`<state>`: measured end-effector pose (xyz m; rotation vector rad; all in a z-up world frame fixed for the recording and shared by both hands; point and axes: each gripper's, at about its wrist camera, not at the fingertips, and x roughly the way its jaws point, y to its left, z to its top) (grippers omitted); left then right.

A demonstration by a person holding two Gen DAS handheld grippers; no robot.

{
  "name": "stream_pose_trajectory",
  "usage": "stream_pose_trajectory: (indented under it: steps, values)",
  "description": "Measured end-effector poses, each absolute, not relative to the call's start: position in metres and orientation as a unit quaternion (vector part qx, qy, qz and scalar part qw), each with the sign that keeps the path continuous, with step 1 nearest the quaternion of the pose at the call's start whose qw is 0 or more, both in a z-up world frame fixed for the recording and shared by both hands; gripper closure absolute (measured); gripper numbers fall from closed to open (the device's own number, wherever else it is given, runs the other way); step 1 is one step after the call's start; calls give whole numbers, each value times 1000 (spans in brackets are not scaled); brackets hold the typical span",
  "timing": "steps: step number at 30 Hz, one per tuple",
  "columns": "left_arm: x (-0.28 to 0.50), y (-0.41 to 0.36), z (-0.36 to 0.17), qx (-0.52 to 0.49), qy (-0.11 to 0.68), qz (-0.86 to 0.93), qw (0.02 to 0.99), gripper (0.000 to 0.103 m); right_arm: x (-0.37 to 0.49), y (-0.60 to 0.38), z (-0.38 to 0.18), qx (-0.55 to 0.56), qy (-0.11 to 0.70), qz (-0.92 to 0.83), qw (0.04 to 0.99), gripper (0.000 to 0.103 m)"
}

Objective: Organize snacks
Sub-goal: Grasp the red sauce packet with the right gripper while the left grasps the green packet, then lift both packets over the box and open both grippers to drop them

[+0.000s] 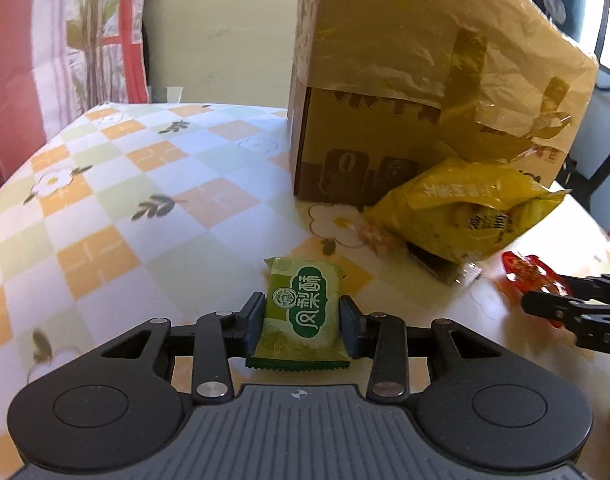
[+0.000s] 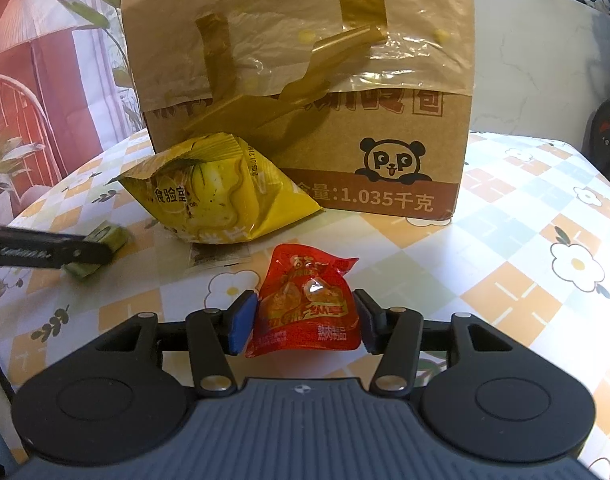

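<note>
Green packet (image 1: 301, 314): small snack pack printed 凤梨酥 in white on a dark green panel, with a round emblem beside it; it sits between the pads of the left gripper (image 1: 301, 322), which press on both its sides.
Red packet (image 2: 305, 308): glossy pouch with a clear window and 熟肉制品 printed low on the right; it is gripped between the pads of the right gripper (image 2: 305, 322), the blue left pad and the dark right pad at its edges.
Yellow bag (image 2: 221, 192): puffed snack bag reading 食验室, leaning against the front of the box, between the two grippers and beyond them.
Box (image 2: 385, 152): brown carton with a panda face marked "PiP" and 1.035千克 on a dark band; plastic film and tape strips cover its upper half.
Table (image 1: 145, 200): cloth of orange, green and white checks with flowers; the box and bag rest on it.
</note>
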<state>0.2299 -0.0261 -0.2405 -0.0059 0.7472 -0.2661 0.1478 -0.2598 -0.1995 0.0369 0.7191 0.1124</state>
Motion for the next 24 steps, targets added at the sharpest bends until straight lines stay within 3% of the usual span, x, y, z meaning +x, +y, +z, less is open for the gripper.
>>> stream_pose_trajectory:
  steps: [17, 24]
  values:
    - [218, -13, -212, -45, 332, -126, 934, 62, 132, -264, -184, 21, 310, 39, 950, 49]
    - [232, -21, -157, -39, 272, -145, 951, 62, 134, -274, -119, 24, 234, 41, 971, 49]
